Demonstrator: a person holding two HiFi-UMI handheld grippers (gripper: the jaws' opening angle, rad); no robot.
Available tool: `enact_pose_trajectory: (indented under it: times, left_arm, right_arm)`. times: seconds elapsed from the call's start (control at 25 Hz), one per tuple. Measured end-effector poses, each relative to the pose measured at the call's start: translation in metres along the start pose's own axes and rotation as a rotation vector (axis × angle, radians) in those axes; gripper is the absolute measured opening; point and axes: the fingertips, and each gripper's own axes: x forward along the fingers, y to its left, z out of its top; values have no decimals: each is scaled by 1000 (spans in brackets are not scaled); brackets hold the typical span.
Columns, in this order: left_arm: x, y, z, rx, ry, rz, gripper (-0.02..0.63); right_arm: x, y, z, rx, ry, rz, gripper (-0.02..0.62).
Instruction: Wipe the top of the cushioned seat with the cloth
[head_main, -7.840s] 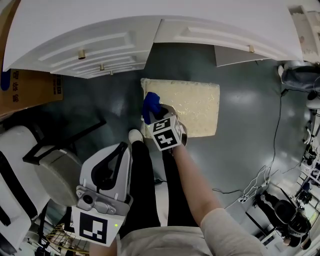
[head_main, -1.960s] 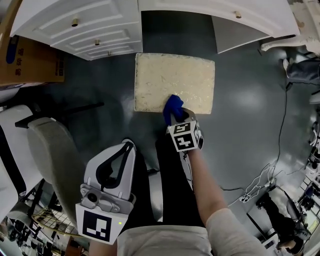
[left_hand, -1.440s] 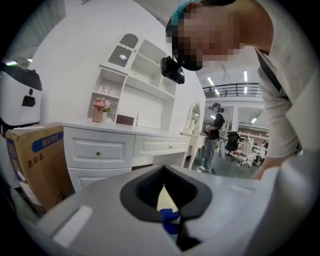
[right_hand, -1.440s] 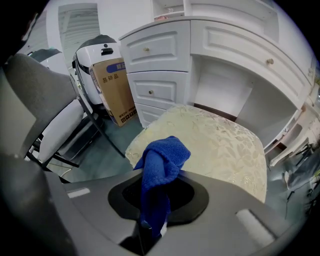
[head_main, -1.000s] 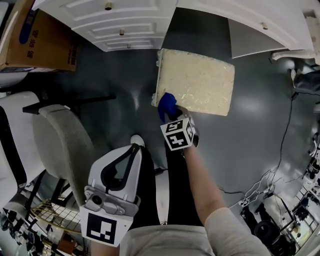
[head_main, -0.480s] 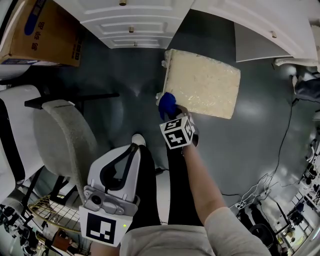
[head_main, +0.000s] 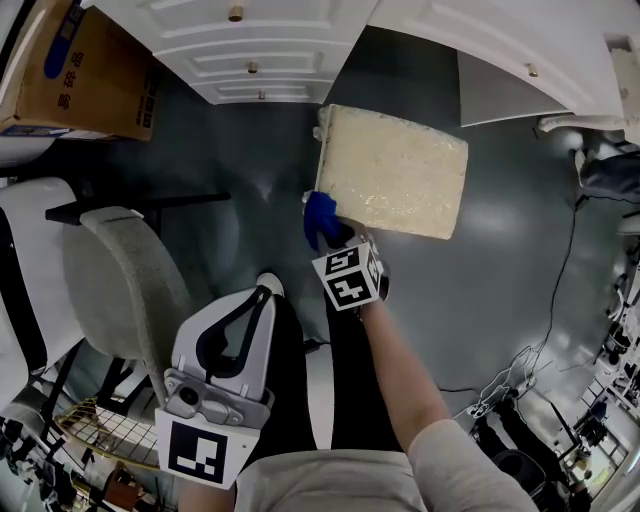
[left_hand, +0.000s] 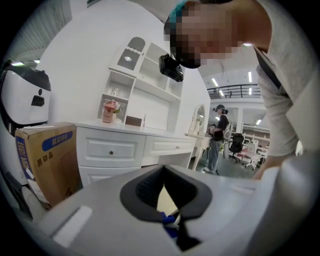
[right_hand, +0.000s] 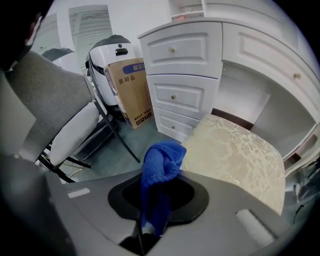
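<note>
The cream cushioned seat (head_main: 395, 170) stands on the dark floor in front of the white dresser; the right gripper view shows its patterned top (right_hand: 235, 160). My right gripper (head_main: 330, 235) is shut on the blue cloth (head_main: 320, 215), which sits at the seat's near left corner, partly past the edge. From the right gripper's own camera, the cloth (right_hand: 160, 170) bunches up out of the jaws of that gripper (right_hand: 152, 215). My left gripper (head_main: 262, 292) hangs low at the left beside my legs, away from the seat, jaws together and nothing in them.
White dresser drawers (head_main: 250, 50) stand behind the seat, with a cardboard box (head_main: 70, 70) to their left. A grey chair (head_main: 130, 290) stands at the left. Cables (head_main: 560, 300) trail over the floor at the right. Another person (left_hand: 217, 135) stands far off.
My right gripper has carried the cloth a little to the left, from the seat's near left part out to its corner. The left gripper has stayed where it was.
</note>
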Motion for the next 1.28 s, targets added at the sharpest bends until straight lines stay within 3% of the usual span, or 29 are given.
enact_pose_trajectory:
  times: [0.32, 0.6, 1.28]
  left_arm:
    - [9, -11, 11, 1, -5, -39, 0]
    - [14, -24, 43, 15, -8, -73, 0]
    - [5, -73, 141, 39, -46, -159, -2]
  right_arm:
    - [-53, -8, 15, 7, -74, 3, 64]
    - [-129, -12, 31, 54, -124, 9, 64]
    - [-332, -23, 130, 99, -410, -28, 64]
